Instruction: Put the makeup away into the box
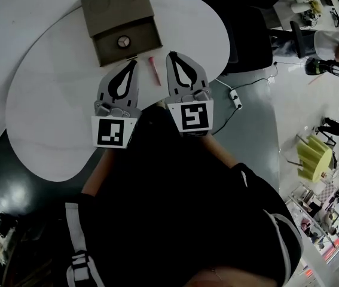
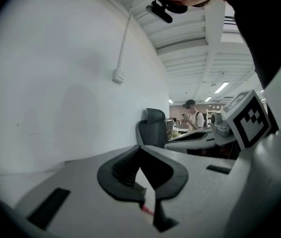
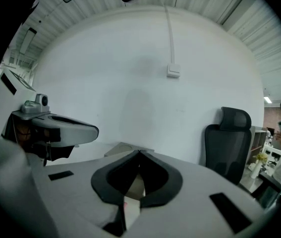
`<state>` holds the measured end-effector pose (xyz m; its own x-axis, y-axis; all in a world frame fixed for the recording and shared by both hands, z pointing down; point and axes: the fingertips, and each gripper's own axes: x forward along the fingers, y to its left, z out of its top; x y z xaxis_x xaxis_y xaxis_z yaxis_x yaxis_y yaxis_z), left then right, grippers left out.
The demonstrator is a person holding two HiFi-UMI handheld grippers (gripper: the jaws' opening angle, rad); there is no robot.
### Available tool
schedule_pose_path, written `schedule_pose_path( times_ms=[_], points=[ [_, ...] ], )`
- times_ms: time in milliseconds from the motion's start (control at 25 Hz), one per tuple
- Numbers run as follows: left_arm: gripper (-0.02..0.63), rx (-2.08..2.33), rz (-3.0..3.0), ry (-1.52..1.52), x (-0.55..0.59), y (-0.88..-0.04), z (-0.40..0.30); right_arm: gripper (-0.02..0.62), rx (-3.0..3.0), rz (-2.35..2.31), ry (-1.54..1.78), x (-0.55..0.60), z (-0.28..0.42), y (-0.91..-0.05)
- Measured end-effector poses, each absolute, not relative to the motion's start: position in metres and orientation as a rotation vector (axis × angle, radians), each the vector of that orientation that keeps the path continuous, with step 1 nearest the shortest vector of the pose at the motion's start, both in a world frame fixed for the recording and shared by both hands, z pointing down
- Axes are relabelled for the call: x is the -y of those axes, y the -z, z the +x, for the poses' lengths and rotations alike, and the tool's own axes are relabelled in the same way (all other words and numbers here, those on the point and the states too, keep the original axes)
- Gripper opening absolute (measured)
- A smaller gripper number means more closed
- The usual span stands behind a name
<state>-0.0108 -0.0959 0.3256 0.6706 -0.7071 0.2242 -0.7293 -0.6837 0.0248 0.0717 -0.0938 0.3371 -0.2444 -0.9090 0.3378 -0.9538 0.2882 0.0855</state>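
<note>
While the pink makeup stick (image 1: 155, 70) is lying loose on the white surface (image 1: 43, 100), just before the box (image 1: 121, 17) with its open drawer, the left gripper (image 1: 134, 61) and right gripper (image 1: 171, 55) are flanking it, both with jaws together and empty. In my judgement one should be opening, straddling the stick's middle, and closing gently so that it is not rolling away.

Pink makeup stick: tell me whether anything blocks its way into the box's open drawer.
Nothing visible does. The pink makeup stick lies on the white table between the left gripper and right gripper, its far end near the open drawer, bare table between. A round item sits inside.
</note>
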Motion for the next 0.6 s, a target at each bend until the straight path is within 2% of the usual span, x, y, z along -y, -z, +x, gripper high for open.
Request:
schedule_pose_path(
  times_ms=[600],
  points=[
    [0.008,1.088,2.651,-0.444,0.094,-0.397,-0.009,0.025,2.189,1.557,-0.370,0.093,0.064,-0.419]
  ],
)
